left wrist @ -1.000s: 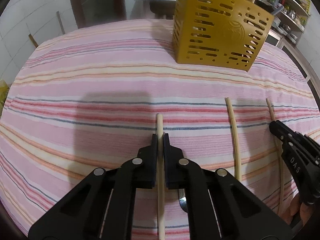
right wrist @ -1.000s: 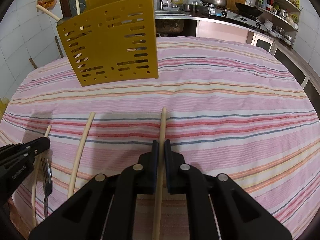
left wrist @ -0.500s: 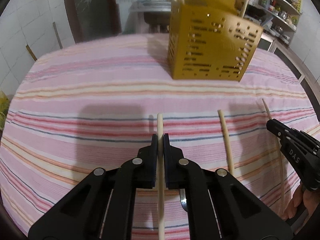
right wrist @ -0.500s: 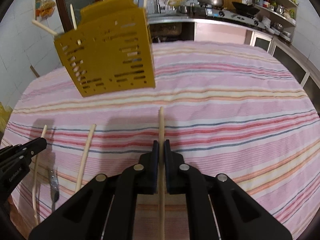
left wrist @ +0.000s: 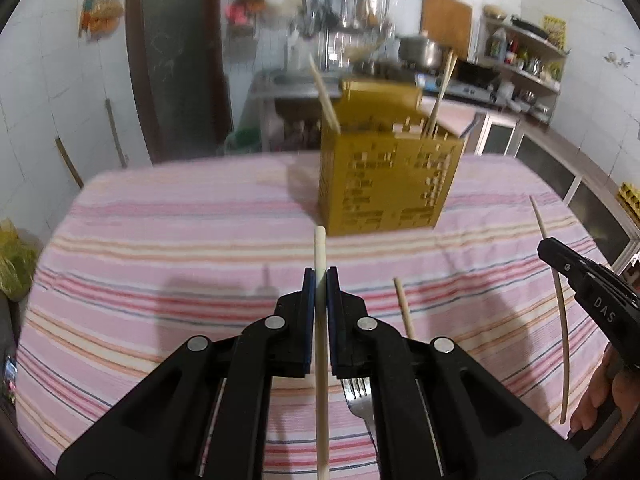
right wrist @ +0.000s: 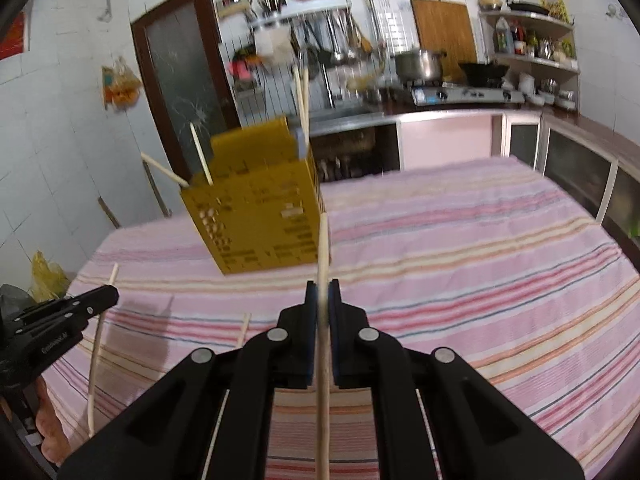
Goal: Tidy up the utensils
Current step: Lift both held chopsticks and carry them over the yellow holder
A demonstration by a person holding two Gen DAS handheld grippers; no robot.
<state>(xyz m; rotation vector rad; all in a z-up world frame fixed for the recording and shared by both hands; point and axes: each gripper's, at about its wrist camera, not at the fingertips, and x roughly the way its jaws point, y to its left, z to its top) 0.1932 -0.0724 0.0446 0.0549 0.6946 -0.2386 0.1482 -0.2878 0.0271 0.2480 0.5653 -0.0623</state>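
Observation:
My left gripper (left wrist: 320, 276) is shut on a pale wooden chopstick (left wrist: 321, 360) and holds it above the striped tablecloth. My right gripper (right wrist: 323, 290) is shut on another chopstick (right wrist: 322, 360), also lifted. Both point toward the yellow perforated utensil holder (left wrist: 384, 184), which stands at the far side with several chopsticks sticking out; it also shows in the right wrist view (right wrist: 260, 216). One chopstick (left wrist: 404, 308) and a fork (left wrist: 360, 400) lie on the cloth below. The right gripper shows in the left wrist view (left wrist: 548, 248); the left gripper shows in the right wrist view (right wrist: 108, 292).
The table has a pink striped cloth (right wrist: 480, 260). A kitchen counter with a stove and pots (right wrist: 460, 92) stands beyond it, with shelves at the right. A yellow bag (left wrist: 12, 264) sits off the table's left edge.
Both grippers have risen from the cloth and tilted up, each lifting its chopstick. The holder now appears lower and more central in both views.

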